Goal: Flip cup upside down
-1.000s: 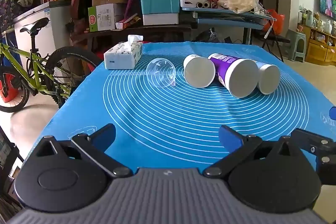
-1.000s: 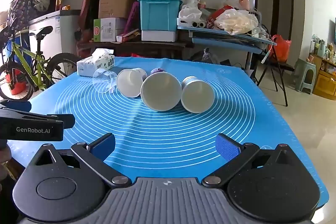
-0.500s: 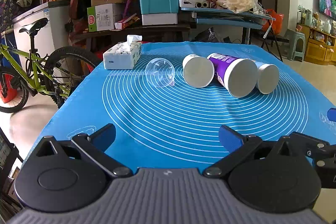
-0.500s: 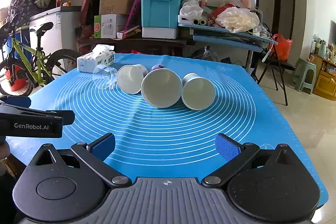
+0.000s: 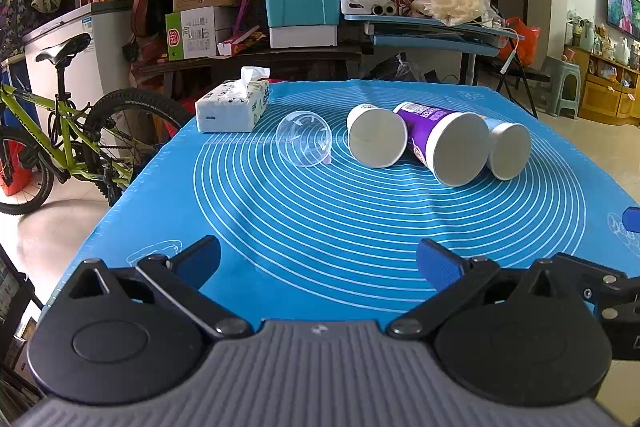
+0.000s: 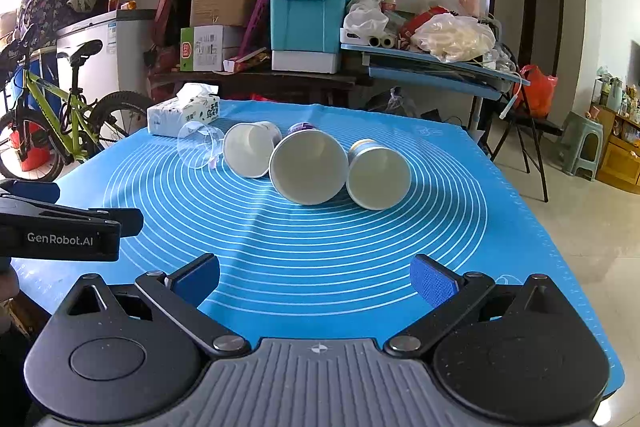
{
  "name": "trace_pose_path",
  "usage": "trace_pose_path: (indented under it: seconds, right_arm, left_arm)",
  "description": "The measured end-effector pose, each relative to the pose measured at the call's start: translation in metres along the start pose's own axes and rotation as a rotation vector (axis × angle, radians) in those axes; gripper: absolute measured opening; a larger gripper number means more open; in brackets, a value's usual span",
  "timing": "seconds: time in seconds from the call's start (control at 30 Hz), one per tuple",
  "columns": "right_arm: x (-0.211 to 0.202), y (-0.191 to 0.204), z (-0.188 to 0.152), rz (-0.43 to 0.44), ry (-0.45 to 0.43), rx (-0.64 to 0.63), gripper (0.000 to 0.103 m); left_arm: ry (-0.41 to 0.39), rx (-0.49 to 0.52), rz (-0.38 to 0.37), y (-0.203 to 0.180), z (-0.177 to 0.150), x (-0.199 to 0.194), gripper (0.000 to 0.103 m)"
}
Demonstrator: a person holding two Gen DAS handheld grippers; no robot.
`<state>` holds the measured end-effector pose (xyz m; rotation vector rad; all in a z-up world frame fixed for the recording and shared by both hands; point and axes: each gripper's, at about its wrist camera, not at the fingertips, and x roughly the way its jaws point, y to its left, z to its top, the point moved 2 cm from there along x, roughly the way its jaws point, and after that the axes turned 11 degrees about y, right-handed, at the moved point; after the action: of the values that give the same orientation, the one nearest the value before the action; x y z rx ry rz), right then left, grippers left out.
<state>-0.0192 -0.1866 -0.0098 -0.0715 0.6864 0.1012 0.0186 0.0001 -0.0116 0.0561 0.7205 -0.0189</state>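
On the left of the round-lined blue silicone mat (image 5: pixel 320 227) sits a white tissue pack (image 5: pixel 232 105), and just right of it the row begins: a clear plastic cup (image 5: pixel 304 138) on its side, then a plain white paper cup (image 5: pixel 376 141), a tall purple-and-white paper cup (image 5: pixel 444 143) and a small pale paper cup with a blue band (image 6: pixel 378 173), all four lying down with their mouths toward the near edge, close together and seemingly touching. None is flipped yet, so this looks like the approach, nothing started. The left gripper (image 5: pixel 318 259) hangs over the near edge, jaws spread wide, nothing between them. The right gripper (image 6: pixel 316 277) matches it: wide open, empty, well short of the cups. Which cup goes first I can't tell. The next move calls for reaching forward, closing across one cup's side wall gently enough not to crush it, then lifting and rotating it rim-down onto the mat without knocking its neighbours.
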Motion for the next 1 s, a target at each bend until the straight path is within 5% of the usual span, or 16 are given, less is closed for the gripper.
trace_pose_path:
  seconds: [1.0]
  right_arm:
    - [0.0004, 0.0013, 0.0000, -0.002, 0.006, -0.009, 0.103]
  left_arm:
    - [0.000, 0.002, -0.003, 0.0003, 0.0001, -0.0008, 0.102]
